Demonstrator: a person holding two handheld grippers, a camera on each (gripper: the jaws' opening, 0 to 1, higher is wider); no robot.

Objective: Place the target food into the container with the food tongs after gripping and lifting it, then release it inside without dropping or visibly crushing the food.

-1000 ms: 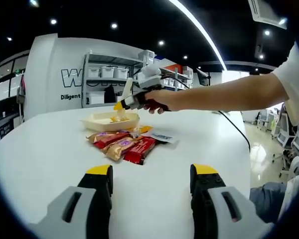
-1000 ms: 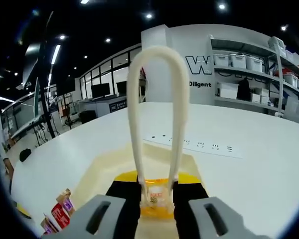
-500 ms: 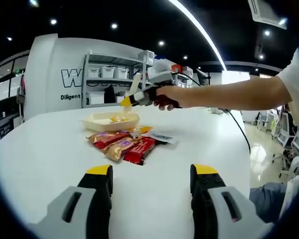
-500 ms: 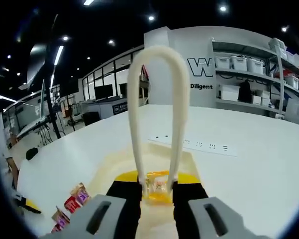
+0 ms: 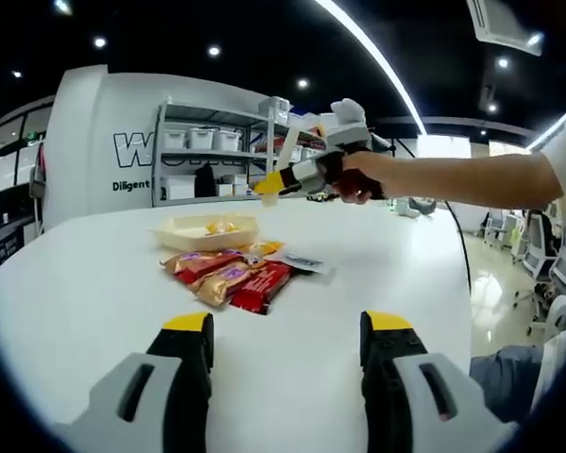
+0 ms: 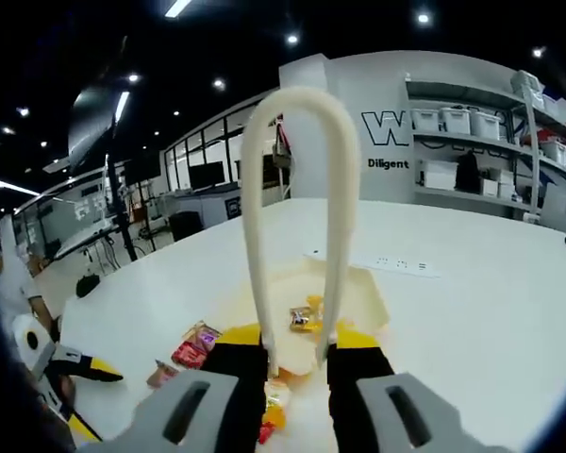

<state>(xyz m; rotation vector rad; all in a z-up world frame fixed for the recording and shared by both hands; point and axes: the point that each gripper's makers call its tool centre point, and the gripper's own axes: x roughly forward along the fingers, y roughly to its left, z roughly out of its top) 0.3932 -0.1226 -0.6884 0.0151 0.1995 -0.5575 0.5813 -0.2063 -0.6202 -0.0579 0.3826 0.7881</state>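
Left claw (image 5: pixel 286 351) sits low over the near white desk (image 5: pixel 85 283), jaws spread wide apart, nothing between them. Right claw (image 6: pixel 295 360) is clamped tight on the cream food tongs (image 6: pixel 295 189), whose looped end sticks up ahead of it; tong tips empty as far as can be seen. In the left gripper view the right claw (image 5: pixel 275 181) is held in a hand (image 5: pixel 358 176) up in the air, to the right of and above the container (image 5: pixel 206 229), apart from it. Container is a shallow cream tray on the far part of the desk, with a small wrapped food item (image 6: pixel 302 318) lying inside. Just near of the tray, a loose pile of red and gold snack packets (image 5: pixel 231 274) on the desk, with a white packet (image 5: pixel 302 261) at its right edge.
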